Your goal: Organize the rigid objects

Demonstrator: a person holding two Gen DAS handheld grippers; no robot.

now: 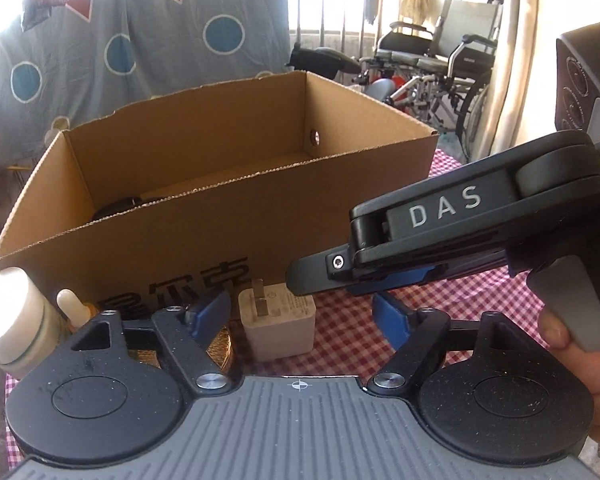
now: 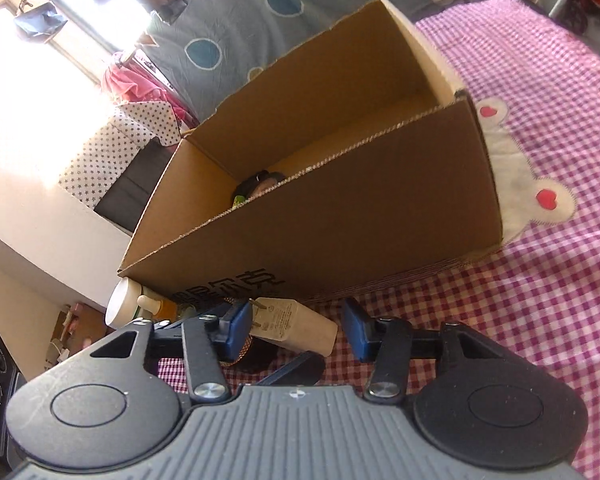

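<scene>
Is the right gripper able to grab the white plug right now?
Probably yes. The white plug lies on the checked cloth before the box, between the right gripper's open fingers, nothing blocking it.

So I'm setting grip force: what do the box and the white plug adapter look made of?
The box looks like matte brown corrugated cardboard: fluting shows along its cut top edge. The plug adapter appears to be smooth off-white hard plastic with metal prongs and fine printed text.
</scene>
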